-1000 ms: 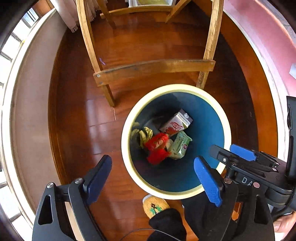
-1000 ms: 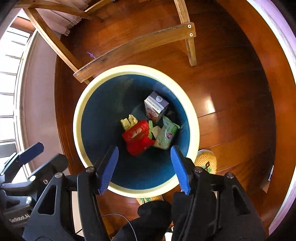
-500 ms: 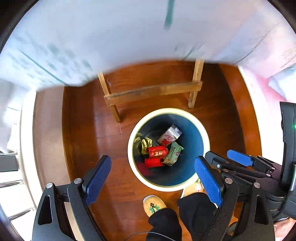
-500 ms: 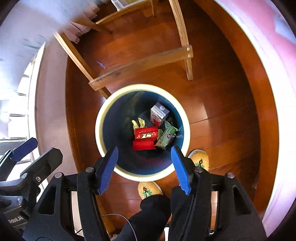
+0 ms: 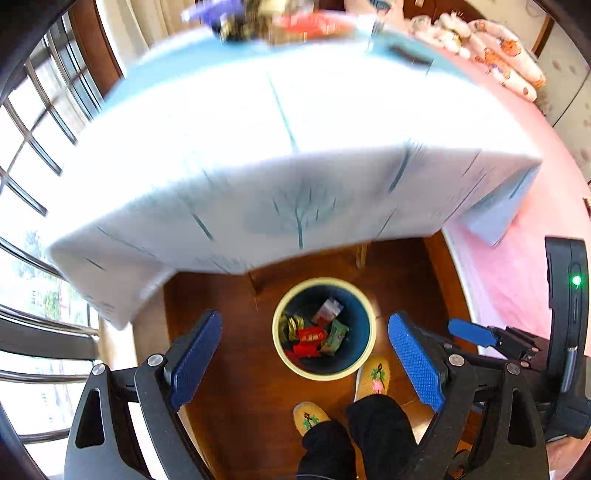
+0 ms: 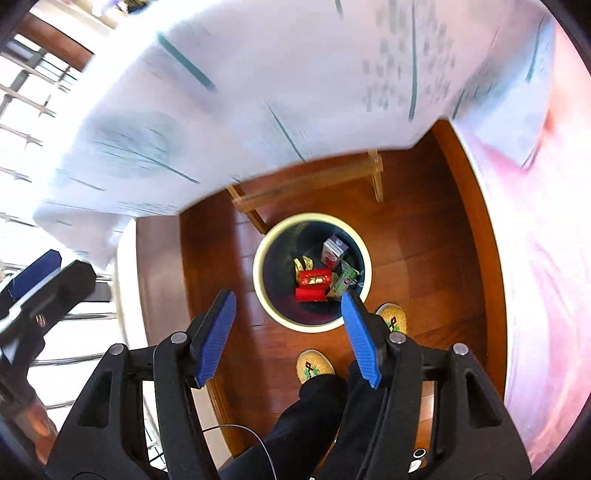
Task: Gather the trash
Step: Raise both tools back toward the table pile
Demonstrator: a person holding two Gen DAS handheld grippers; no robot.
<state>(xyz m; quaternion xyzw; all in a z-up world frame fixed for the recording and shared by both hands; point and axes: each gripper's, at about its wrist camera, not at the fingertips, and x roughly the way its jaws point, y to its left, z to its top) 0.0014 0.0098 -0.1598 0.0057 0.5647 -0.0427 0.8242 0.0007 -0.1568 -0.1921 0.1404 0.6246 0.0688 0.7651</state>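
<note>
A round bin (image 5: 364, 306) (image 6: 260, 291) with a cream rim and dark blue inside stands on the wooden floor far below both grippers. In it lie red packets (image 5: 311, 336) (image 6: 313, 283), a small carton (image 5: 328, 309) (image 6: 334, 251), a green pouch (image 5: 334, 336) (image 6: 345, 279) and a yellow wrapper (image 5: 291, 325) (image 6: 304, 264). My left gripper (image 5: 303, 345) is open with nothing between its blue pads. My right gripper (image 6: 288, 326) is also open and empty. Blurred items (image 5: 280, 18) lie at the far edge of the table.
A table with a pale tree-print cloth (image 5: 258, 140) (image 6: 258, 85) fills the upper view, its edge overhanging the floor. A wooden leg frame (image 6: 306, 188) stands behind the bin. A person's yellow slippers (image 5: 373, 376) (image 6: 314, 365) and dark trouser legs are beside the bin. Windows lie left, pink fabric (image 5: 517, 240) right.
Both grippers have risen well above the bin, which now looks much smaller. The tablecloth has come into view above. Both stay open and empty.
</note>
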